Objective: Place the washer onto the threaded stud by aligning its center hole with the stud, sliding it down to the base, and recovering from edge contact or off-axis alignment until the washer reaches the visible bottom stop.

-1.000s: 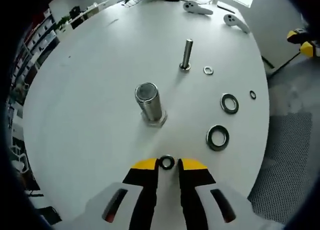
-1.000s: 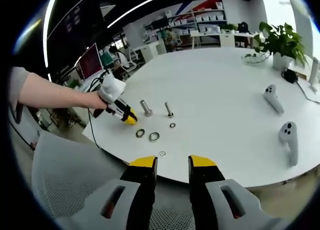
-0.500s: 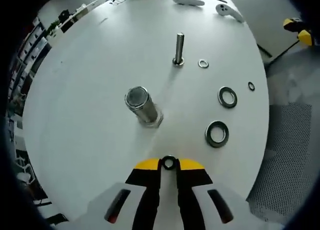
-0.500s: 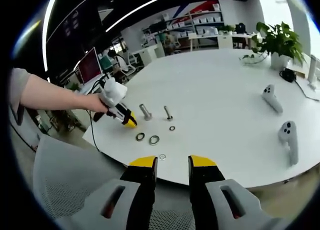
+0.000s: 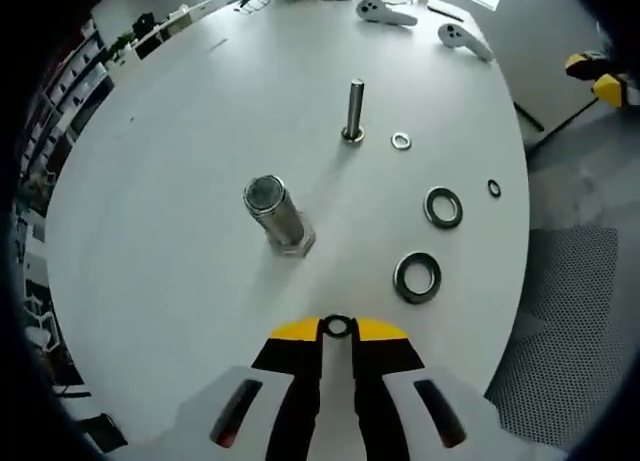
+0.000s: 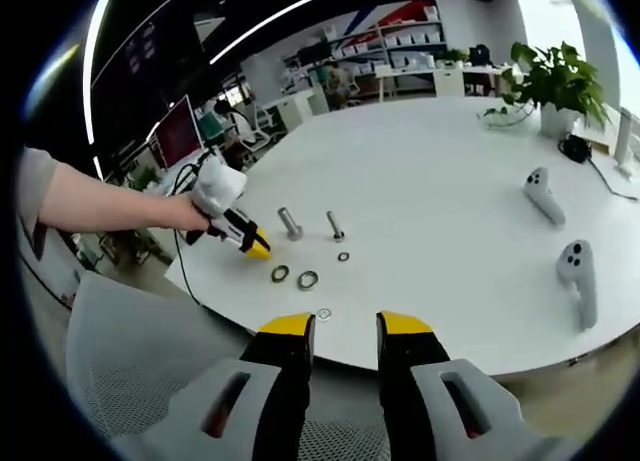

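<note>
In the left gripper view my left gripper is shut on a small steel washer, pinched on edge between the yellow fingertips above the white table. Ahead stand two upright studs: a thick one on a hex base and a thin threaded one farther off. The right gripper view has my right gripper open with nothing in it, held off the table's near edge. There the left gripper hangs in a person's hand, just left of the thick stud and the thin stud.
Loose washers lie right of the studs: two large ones, a small one and a tiny one. Two white controllers rest at the far edge. A mesh chair stands beside the table.
The left jaws closed on the small washer and lifted it off the table. The left gripper has drawn back a little from the studs. The right gripper has stayed put.
</note>
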A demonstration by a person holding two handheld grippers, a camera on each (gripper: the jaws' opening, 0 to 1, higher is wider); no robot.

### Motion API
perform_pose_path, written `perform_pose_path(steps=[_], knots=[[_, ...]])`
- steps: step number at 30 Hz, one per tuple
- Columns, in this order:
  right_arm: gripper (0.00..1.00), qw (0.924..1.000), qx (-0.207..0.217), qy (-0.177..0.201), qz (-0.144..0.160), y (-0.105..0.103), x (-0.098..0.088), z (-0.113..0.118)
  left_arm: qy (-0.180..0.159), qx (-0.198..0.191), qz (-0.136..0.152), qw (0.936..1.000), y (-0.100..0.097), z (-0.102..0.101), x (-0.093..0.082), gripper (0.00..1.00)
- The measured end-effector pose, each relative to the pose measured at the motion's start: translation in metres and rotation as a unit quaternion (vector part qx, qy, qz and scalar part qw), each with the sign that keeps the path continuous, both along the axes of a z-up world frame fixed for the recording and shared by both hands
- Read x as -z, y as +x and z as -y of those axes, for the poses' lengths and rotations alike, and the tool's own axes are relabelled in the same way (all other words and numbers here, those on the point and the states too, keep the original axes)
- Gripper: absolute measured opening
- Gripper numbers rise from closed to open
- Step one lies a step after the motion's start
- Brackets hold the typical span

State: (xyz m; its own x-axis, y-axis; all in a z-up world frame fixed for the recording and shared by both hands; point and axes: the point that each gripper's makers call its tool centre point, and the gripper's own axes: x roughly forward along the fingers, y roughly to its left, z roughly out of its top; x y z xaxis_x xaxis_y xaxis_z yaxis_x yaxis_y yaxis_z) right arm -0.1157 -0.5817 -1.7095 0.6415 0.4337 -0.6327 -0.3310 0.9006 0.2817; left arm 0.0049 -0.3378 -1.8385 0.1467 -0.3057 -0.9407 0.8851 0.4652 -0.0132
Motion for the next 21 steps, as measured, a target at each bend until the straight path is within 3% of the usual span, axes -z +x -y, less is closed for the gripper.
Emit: perform_pose_path(steps=[6, 7, 8, 11, 13, 14, 17, 21], knots=[[0.27, 1.0000, 0.001, 0.002, 0.000, 0.000, 0.000, 0.000, -0.038, 0.017, 0.007, 0.9991, 0.003, 0.018, -0.026, 0.04], [0.27, 1.0000, 0.002, 0.002, 0.000, 0.000, 0.000, 0.000, -0.069, 0.038, -0.026, 0.9966, -0.009, 0.029, -0.032, 0.00], [0.27, 1.0000, 0.003, 0.003, 0.001, 0.000, 0.000, 0.000, -0.083, 0.008, -0.019, 0.9963, -0.007, 0.034, -0.034, 0.00], [0.27, 1.0000, 0.004, 0.002, 0.000, 0.000, 0.000, 0.001, -0.070, 0.021, -0.014, 0.9972, -0.005, 0.034, -0.029, 0.00], [0.27, 1.0000, 0.003, 0.000, 0.000, 0.000, 0.000, 0.001, -0.038, 0.031, 0.013, 0.9987, 0.002, 0.022, -0.019, 0.00], [0.27, 1.0000, 0.002, 0.000, -0.001, -0.001, 0.000, 0.001, -0.044, 0.018, -0.011, 0.9988, -0.004, 0.021, -0.015, 0.00], [0.27, 1.0000, 0.001, -0.003, -0.005, -0.002, 0.002, 0.001, -0.054, 0.016, 0.005, 0.9984, -0.002, 0.020, -0.019, 0.00], [0.27, 1.0000, 0.001, -0.001, -0.002, 0.000, 0.001, 0.000, -0.054, 0.019, 0.000, 0.9984, -0.005, 0.018, -0.021, 0.00]])
